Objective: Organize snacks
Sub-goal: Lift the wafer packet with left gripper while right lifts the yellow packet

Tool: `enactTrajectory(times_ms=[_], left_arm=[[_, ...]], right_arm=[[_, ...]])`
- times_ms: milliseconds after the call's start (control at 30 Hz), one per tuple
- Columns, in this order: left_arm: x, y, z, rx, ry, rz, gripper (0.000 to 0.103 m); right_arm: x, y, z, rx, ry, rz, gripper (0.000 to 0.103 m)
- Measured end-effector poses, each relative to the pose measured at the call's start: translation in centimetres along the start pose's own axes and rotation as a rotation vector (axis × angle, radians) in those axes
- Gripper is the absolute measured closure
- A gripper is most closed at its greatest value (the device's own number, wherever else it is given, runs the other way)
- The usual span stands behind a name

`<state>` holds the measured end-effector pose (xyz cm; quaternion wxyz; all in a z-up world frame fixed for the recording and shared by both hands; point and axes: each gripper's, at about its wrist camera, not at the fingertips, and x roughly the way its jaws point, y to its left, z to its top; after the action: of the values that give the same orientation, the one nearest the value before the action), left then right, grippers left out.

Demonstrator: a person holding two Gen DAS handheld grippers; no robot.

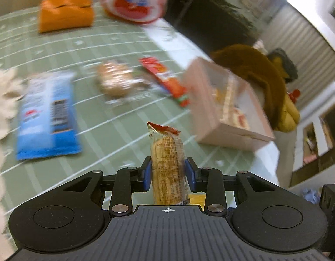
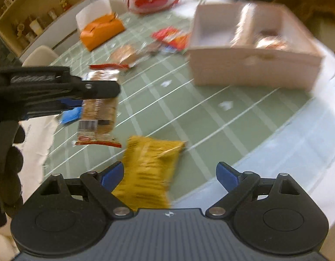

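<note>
Left wrist view shows the left gripper (image 1: 167,170) with its blue pads (image 1: 147,173) closed narrowly on a clear-wrapped biscuit packet with a red crimped end (image 1: 166,158), held upright between them above the table. From the right wrist view the same packet (image 2: 97,108) hangs lifted clear of the green tablecloth with white grid lines (image 2: 210,113), clamped in the black jaws. The right gripper (image 2: 169,176) stands wide, nothing pressed between its blue pads (image 2: 227,175); a crinkled yellow snack bag (image 2: 150,167) lies on the cloth beneath it, nearer the left pad, and whether that pad touches it is unclear. Farther out on the cloth lie a blue and white pouch (image 1: 47,117), a blurred brown wrapped snack (image 1: 116,81) and a red and orange packet (image 1: 165,80). A pale pink divided box (image 2: 250,65) sits near the table edge with some snacks inside. Beyond are an orange pouch (image 1: 65,14) and a white bag with a red cartoon face (image 1: 134,2).
</note>
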<state>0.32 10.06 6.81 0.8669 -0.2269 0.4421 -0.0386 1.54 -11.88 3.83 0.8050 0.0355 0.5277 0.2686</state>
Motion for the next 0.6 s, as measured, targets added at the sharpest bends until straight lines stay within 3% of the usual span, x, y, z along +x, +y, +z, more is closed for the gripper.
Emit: enactTrajectory(times_ms=[133,300,600], left_arm=[[0.1,2.8,-1.1,-0.072,0.041,0.046,0.066],[0.5,3.7,-2.6,-0.061,0.098,0.065,0.066],[0.7,2.6,-4.7,-0.028,0.159,0.029,0.066]], right_arm=[[1.9,2.7,-0.2,-0.091,0.046,-0.013,0.01],[2.7,4.5,-1.2,-0.233,0.021,-0.116,0.007],[1.2,0.5,-1.9,-0.213,-0.035,-0.241,0.006]])
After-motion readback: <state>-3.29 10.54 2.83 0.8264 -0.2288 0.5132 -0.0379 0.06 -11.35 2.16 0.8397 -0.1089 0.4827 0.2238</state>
